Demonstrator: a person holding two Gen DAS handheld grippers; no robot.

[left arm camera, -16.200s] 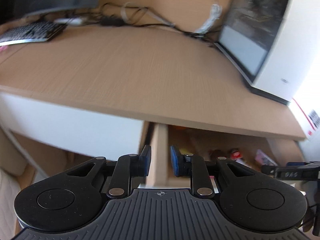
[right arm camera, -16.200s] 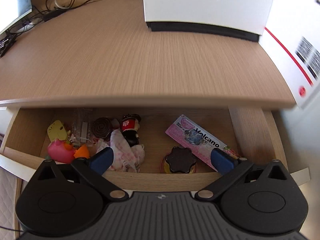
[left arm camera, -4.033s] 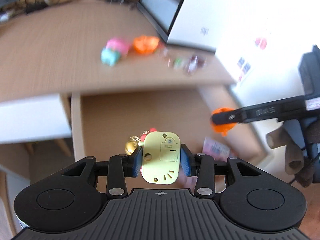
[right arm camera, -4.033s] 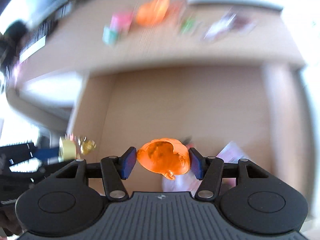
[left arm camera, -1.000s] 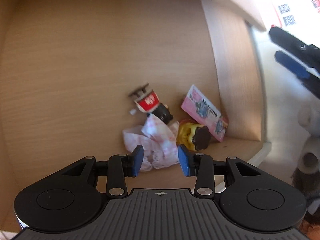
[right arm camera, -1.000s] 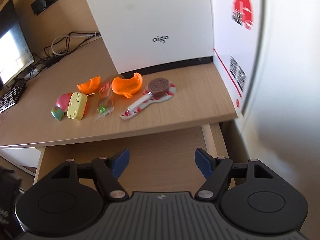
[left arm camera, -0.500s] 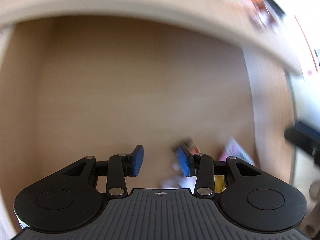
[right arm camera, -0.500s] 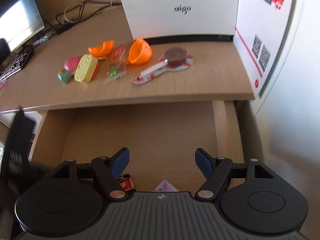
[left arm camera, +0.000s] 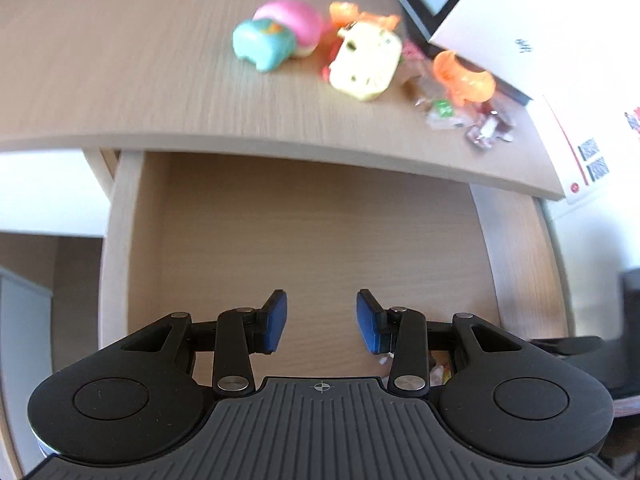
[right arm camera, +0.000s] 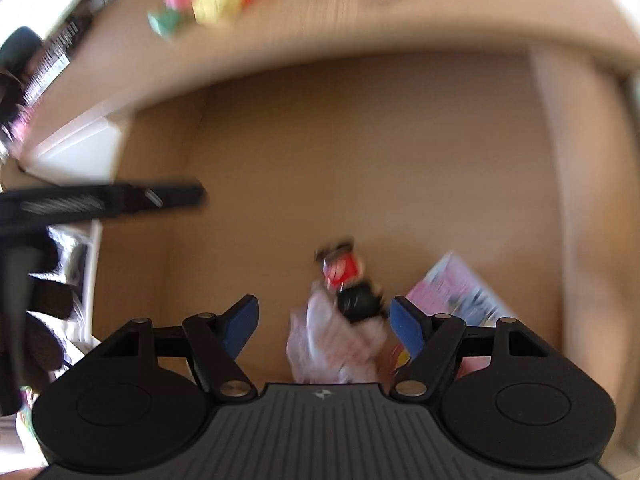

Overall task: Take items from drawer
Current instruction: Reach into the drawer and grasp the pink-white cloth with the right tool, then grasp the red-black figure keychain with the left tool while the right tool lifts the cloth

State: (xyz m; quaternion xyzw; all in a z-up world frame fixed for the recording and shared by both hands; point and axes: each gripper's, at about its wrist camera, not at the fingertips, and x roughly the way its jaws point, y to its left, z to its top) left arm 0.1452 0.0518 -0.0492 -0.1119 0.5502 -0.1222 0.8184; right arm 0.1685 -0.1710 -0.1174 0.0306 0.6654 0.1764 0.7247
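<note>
The open wooden drawer (left arm camera: 320, 232) fills both views. In the blurred right wrist view a small red and black figurine (right arm camera: 348, 280), a pink-white cloth (right arm camera: 332, 340) and a pink packet (right arm camera: 460, 292) lie near the drawer's front. My right gripper (right arm camera: 324, 322) hangs open just above the cloth and figurine, nothing between its fingers. My left gripper (left arm camera: 320, 320) is open and empty over the bare drawer floor; it also appears as a dark bar, the left gripper (right arm camera: 120, 196), at the left of the right wrist view. Scraps of the drawer items (left arm camera: 436, 368) peek out behind its right finger.
On the desk top (left arm camera: 120, 80) lie a teal and pink toy (left arm camera: 276, 40), a yellow toy (left arm camera: 368, 60), orange pieces (left arm camera: 464, 76) and small wrapped items (left arm camera: 480, 128). A white box (left arm camera: 540, 32) stands at the back right. A keyboard (right arm camera: 48, 68) sits far left.
My right gripper has dropped from facing the desk top down into the drawer over the cloth and figurine. My left gripper has pulled up and back, now facing the desk edge. Both stay open.
</note>
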